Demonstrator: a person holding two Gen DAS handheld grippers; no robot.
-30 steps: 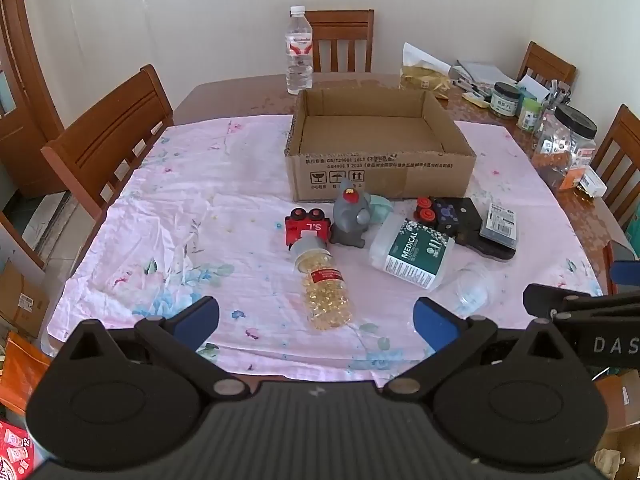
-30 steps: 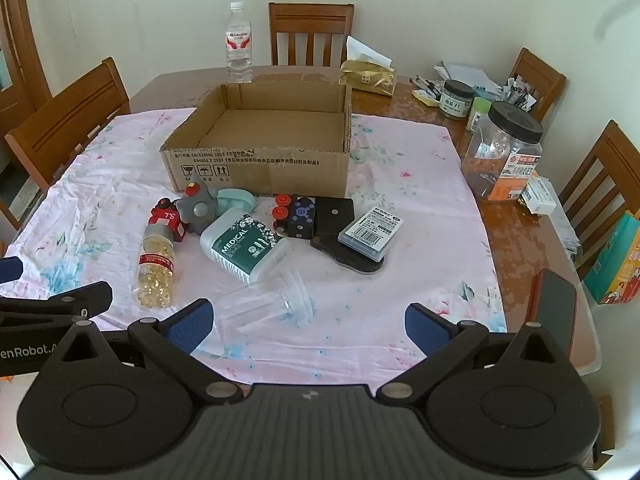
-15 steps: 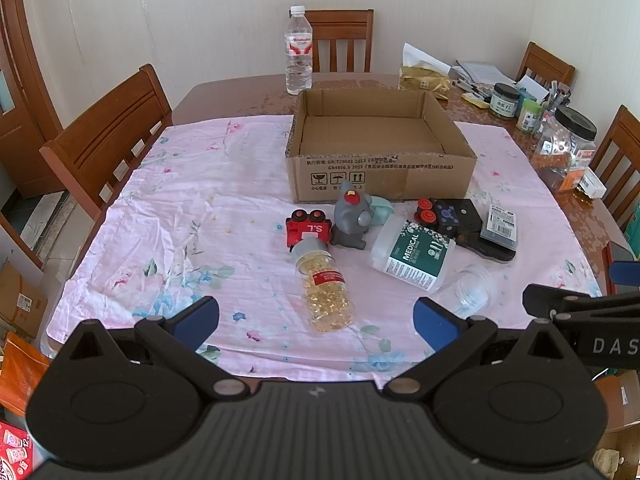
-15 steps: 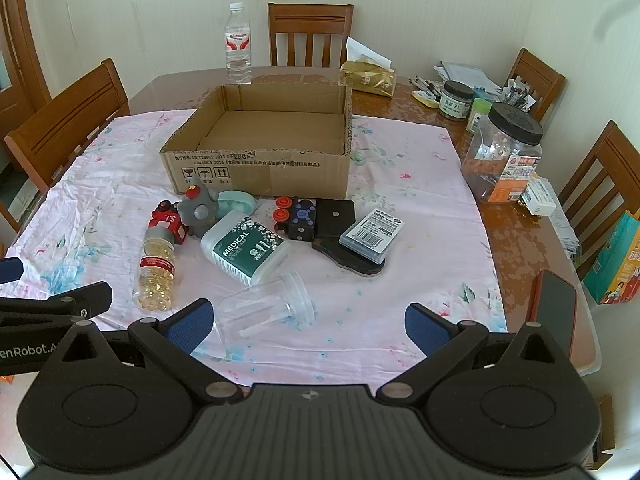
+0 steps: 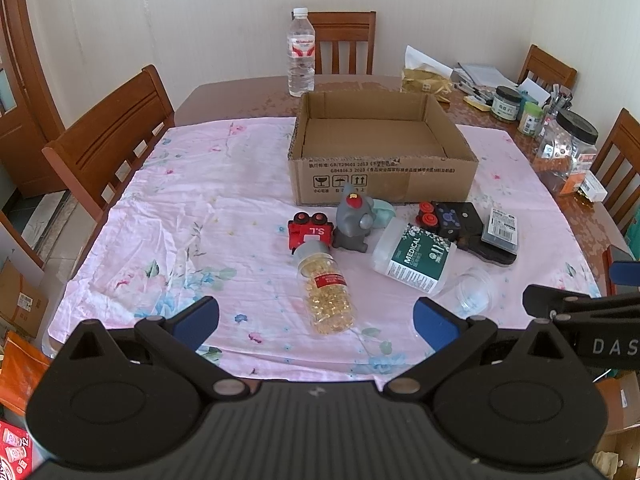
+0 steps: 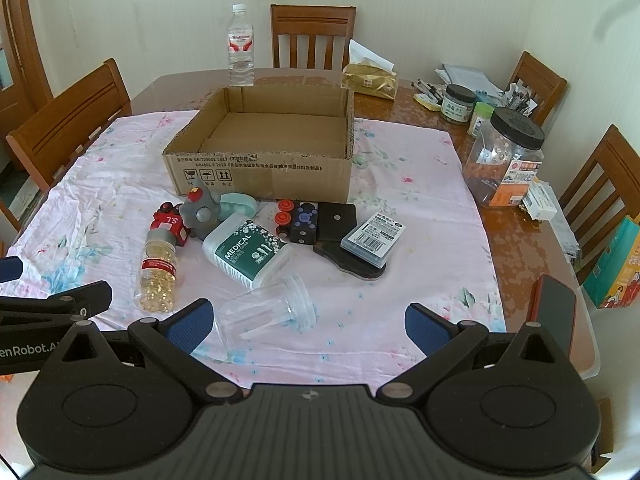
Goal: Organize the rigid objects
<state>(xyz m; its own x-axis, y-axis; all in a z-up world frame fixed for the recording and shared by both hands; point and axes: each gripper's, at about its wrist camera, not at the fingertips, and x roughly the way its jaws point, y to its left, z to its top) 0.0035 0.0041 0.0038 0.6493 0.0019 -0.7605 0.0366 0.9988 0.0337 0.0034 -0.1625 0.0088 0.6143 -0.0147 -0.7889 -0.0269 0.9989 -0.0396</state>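
An empty cardboard box (image 5: pixel 384 176) (image 6: pixel 260 178) stands mid-table. In front of it lie a red toy car (image 5: pixel 310 233), a grey toy (image 5: pixel 354 222), a capsule bottle (image 5: pixel 326 292) (image 6: pixel 158 272), a white "MEDICAL" bottle (image 5: pixel 414 258) (image 6: pixel 246 252), a clear jar (image 6: pixel 266 310) (image 5: pixel 474 290), black blocks (image 6: pixel 320 222) and a small labelled case (image 6: pixel 372 236). My left gripper (image 5: pixel 316 320) is open and empty, above the near table edge before the capsule bottle. My right gripper (image 6: pixel 308 322) is open and empty, with the clear jar just ahead of its left fingertip.
A pink cloth (image 5: pixel 200 216) covers the table. A water bottle (image 5: pixel 301 54) stands behind the box. Jars (image 6: pixel 506 160) and clutter fill the right side. A phone (image 6: pixel 554 312) lies at the right edge. Wooden chairs (image 5: pixel 112 140) surround the table.
Both grippers have drifted slightly; the scene sits a little lower and closer in the right view. No object has moved and both grippers stay open.
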